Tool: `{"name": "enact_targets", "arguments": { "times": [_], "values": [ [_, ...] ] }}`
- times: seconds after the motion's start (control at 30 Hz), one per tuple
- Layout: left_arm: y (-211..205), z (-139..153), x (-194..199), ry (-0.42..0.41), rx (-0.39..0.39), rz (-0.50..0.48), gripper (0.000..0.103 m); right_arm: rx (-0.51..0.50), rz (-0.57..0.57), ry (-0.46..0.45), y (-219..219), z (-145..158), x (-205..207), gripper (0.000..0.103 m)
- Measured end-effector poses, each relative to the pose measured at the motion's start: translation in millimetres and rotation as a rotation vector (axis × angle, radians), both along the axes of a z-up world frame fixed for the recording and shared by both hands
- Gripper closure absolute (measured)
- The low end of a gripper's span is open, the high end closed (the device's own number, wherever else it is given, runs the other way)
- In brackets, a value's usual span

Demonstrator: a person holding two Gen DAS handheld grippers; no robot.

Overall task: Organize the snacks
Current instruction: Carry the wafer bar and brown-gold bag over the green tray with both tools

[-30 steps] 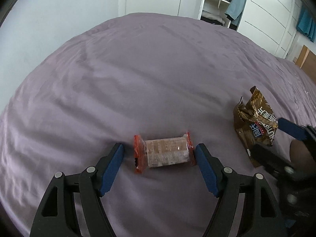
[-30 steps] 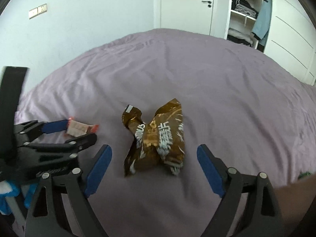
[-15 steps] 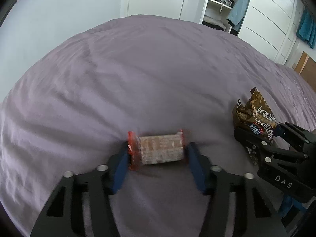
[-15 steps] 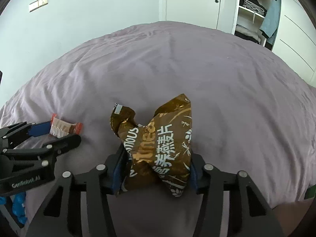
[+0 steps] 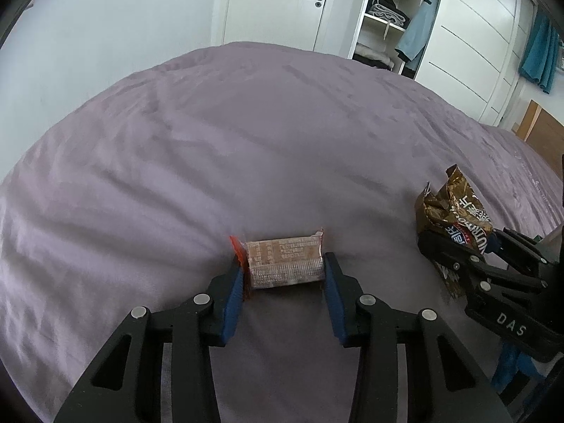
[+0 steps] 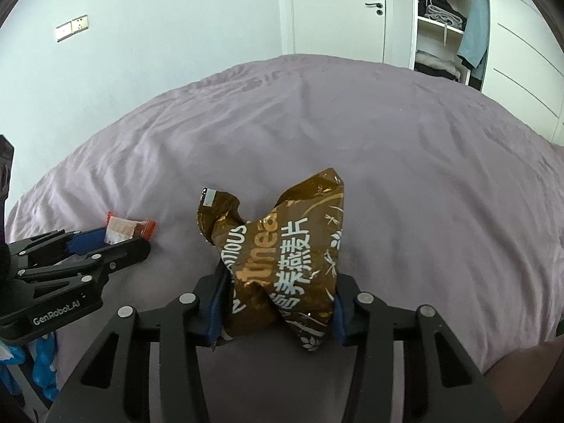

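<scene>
Closest to me, the left hand-held gripper (image 5: 284,276) has its blue pads pressed against both ends of a small cracker packet (image 5: 283,261) with orange crimped ends, gripping it just above the purple bed (image 5: 246,148). The right hand-held gripper (image 6: 278,298) is clamped around the lower part of a crumpled brown snack bag (image 6: 285,250), whose top flares out above the pads.

The two sit side by side near the bed's near edge, close but not touching. From the left camera the brown bag (image 5: 453,218) shows off to the right with the other gripper's black fingers across its lower half; from the right camera the cracker packet (image 6: 121,229) appears small on the left, one orange end poking past the fingers.

Beyond both snacks the bedsheet runs wide and bare, only lightly wrinkled, leaving plenty of room ahead and to either side.

Only the right camera shows the wall switch (image 6: 72,28) on the pale wall to the left. Only the left camera takes in the wooden headboard (image 5: 543,130) and teal towel (image 5: 539,53) far right. Both show the white door (image 6: 338,10) and the open wardrobe (image 5: 391,17) at the far end
</scene>
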State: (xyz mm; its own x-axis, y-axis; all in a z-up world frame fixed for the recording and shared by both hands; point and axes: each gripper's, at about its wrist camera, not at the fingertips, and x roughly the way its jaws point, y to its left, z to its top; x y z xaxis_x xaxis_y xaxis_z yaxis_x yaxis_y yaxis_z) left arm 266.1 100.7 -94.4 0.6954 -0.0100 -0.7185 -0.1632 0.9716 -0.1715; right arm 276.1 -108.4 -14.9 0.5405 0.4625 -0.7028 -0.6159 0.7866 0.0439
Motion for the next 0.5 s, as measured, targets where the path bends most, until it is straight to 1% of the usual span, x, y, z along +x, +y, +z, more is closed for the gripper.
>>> {"name": "enact_targets", "arguments": {
  "times": [0.13, 0.27, 0.37, 0.5],
  "values": [
    [-3.0, 11.3, -7.4, -0.023, 0.007, -0.007, 0.067, 0.008, 0.011, -0.008, -2.5, 10.8, -13.7, 0.06],
    [0.2, 22.2, -21.6, -0.025, 0.004, 0.02, 0.067, 0.026, 0.021, -0.003, -7.9, 24.7, -35.8, 0.06],
    [2.0, 31.9, -38.9, -0.025, 0.011, 0.029, 0.067, 0.046, 0.032, -0.001, -15.5, 39.6, -58.0, 0.06],
    [2.2, 48.7, -71.7, -0.025, 0.033, 0.033, 0.067, 0.055, 0.055, 0.001, -24.7, 60.3, -91.7, 0.06]
  ]
}}
